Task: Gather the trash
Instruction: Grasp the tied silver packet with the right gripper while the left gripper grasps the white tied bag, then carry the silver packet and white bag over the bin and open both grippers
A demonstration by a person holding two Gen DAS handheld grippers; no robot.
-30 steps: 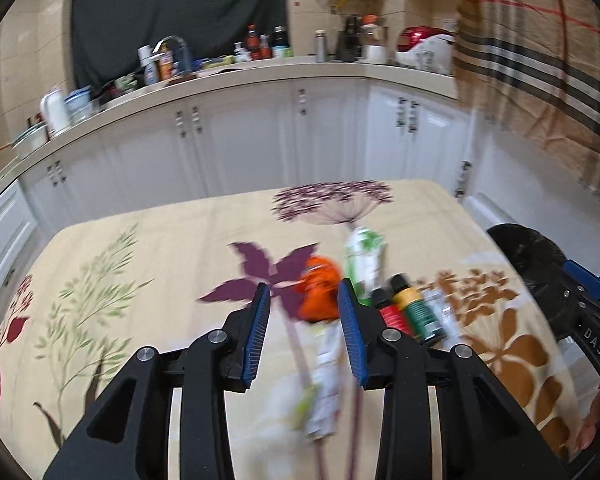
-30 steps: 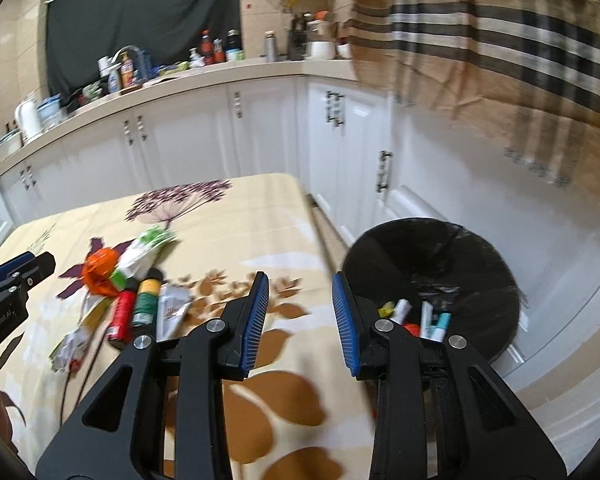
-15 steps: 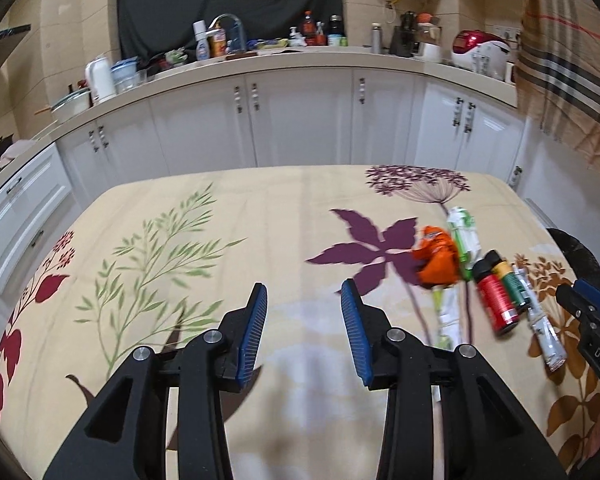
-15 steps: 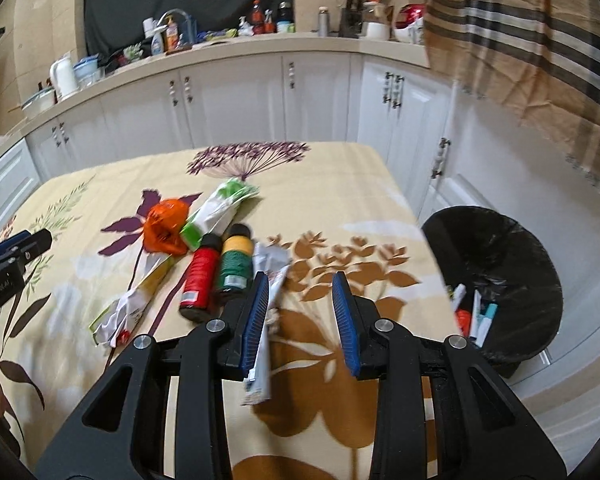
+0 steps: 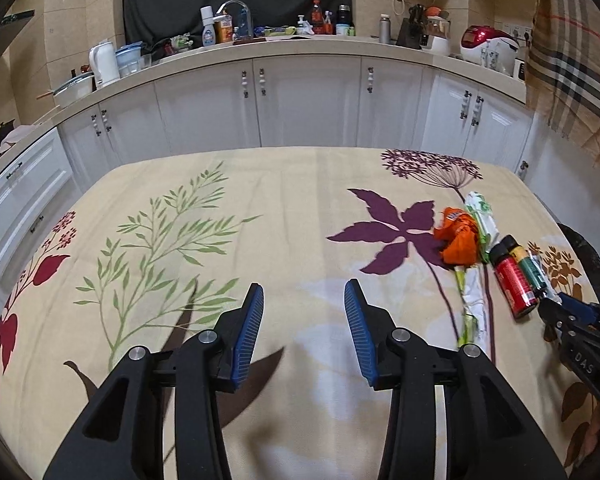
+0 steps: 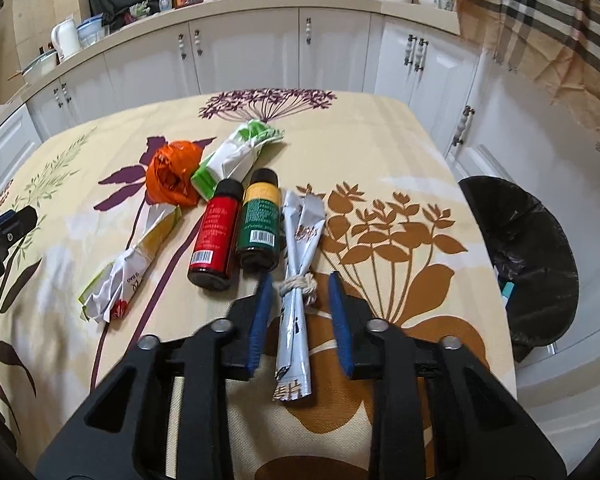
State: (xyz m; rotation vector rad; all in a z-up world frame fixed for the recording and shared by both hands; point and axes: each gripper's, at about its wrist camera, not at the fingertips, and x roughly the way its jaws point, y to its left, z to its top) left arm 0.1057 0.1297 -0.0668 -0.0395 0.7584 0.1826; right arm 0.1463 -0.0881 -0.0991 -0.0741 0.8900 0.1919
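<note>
A pile of trash lies on the flowered tablecloth [image 6: 380, 152]: a silver wrapper tied with string [image 6: 300, 232], a green bottle [image 6: 259, 224], a red bottle [image 6: 214, 232], an orange bag [image 6: 174, 172], a green-and-white wrapper [image 6: 236, 152] and a white-and-yellow wrapper [image 6: 136, 264]. My right gripper [image 6: 300, 280] straddles the silver wrapper at its knot. Its jaws are closing, and a gap shows on both sides. My left gripper [image 5: 304, 292] hovers over bare cloth to the left of the pile, jaws opening, nothing between them. The orange bag [image 5: 458, 240] and red bottle [image 5: 514, 280] lie to its right.
A black-lined bin [image 6: 532, 248] with several items inside stands on the floor off the table's right edge. White cabinets [image 5: 308, 104] and a cluttered counter run behind the table. A checked cloth [image 6: 540, 20] hangs at the upper right.
My right gripper swung from the bin over to the table and came down around the silver wrapper, jaws narrowing. My left gripper moved left off the trash pile to bare cloth.
</note>
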